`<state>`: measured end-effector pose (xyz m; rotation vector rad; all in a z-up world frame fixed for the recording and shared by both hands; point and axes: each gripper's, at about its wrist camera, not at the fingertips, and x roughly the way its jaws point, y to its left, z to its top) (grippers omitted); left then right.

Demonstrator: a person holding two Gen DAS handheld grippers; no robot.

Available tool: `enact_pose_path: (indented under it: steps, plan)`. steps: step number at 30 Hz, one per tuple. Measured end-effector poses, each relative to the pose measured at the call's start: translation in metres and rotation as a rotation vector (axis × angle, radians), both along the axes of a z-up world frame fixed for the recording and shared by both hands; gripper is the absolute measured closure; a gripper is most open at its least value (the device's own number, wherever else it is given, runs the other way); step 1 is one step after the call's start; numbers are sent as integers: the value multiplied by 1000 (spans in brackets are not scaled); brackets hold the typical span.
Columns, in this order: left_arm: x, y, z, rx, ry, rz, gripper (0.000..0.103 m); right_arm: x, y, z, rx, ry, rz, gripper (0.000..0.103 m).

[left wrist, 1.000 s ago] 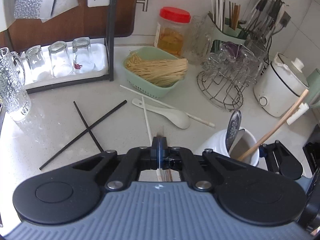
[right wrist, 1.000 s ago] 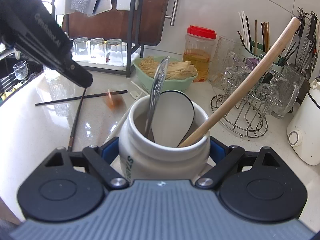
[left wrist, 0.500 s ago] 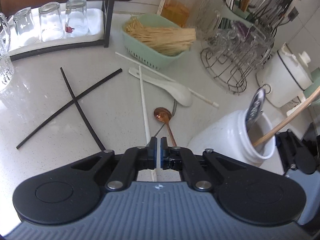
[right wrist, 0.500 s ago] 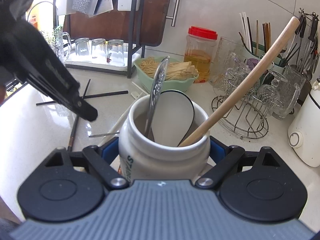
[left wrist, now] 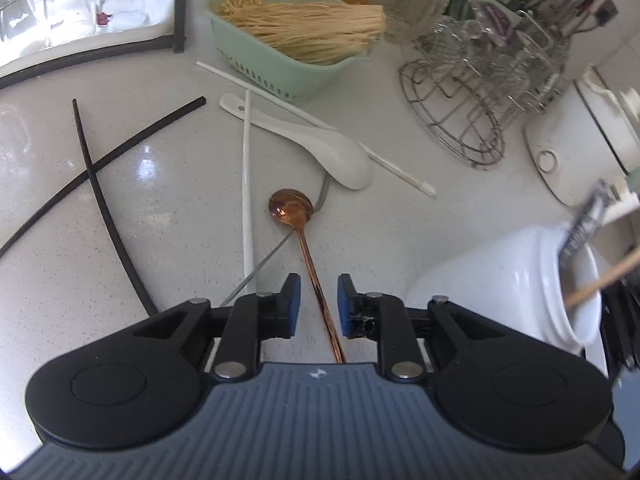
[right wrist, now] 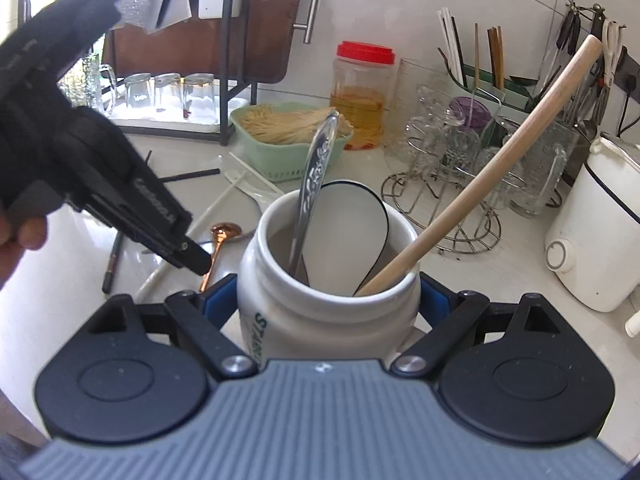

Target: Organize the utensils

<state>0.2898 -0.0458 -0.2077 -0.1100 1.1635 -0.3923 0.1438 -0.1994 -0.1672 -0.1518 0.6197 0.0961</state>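
Left gripper (left wrist: 317, 300): jaws have just been opening, now parted a little, with the thin handle of the copper-coloured metal spoon (left wrist: 291, 206) running between the blue pads (left wrist: 294, 299). Pads look clear of the handle on both sides, no squeeze. Spoon lies flat on the pale speckled surface (left wrist: 180, 240), bowl pointing away from the gripper, just beside the white ceramic soup spoon (left wrist: 320, 148).

Right gripper (right wrist: 328, 300): clamped on the white ceramic utensil jar (right wrist: 328, 320), blue pads against both sides of it. Jar holds an ornate silver metal spoon handle (right wrist: 316, 176), a light wooden stick handle (right wrist: 480, 176) leaning right, and a white black-rimmed scoop (right wrist: 352, 232).

Still loose on the surface:
- two black chopsticks (left wrist: 96, 184), crossed, at the left
- two white chopsticks (left wrist: 248, 184), one lying over the soup spoon's handle, the other passing under or behind it; can't tell which
- a thin grey rod (left wrist: 272, 256) under the copper spoon

Behind them: mint-green plastic basket (left wrist: 256, 56) of dry noodles, wire glass rack (left wrist: 472, 100), white cooker (left wrist: 580, 136).

From the right wrist view, the left gripper's tip (right wrist: 196, 260) sits low over the copper spoon handle, just left of the jar.
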Motion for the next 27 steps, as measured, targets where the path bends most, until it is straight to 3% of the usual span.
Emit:
enact_pose_path:
  steps: [16, 18, 21, 27]
  plan:
    - [20, -38, -8, 187, -41, 125, 80, -7, -15, -2, 7, -23, 87, 10]
    - [21, -42, -8, 214, -49, 132, 82, -7, -16, -2, 7, -26, 94, 10]
    - [23, -47, -8, 254, -62, 134, 96, -8, -17, -2, 9, -30, 102, 10]
    - [24, -48, -8, 261, -68, 114, 99, -10, -18, -3, 10, -35, 109, 10]
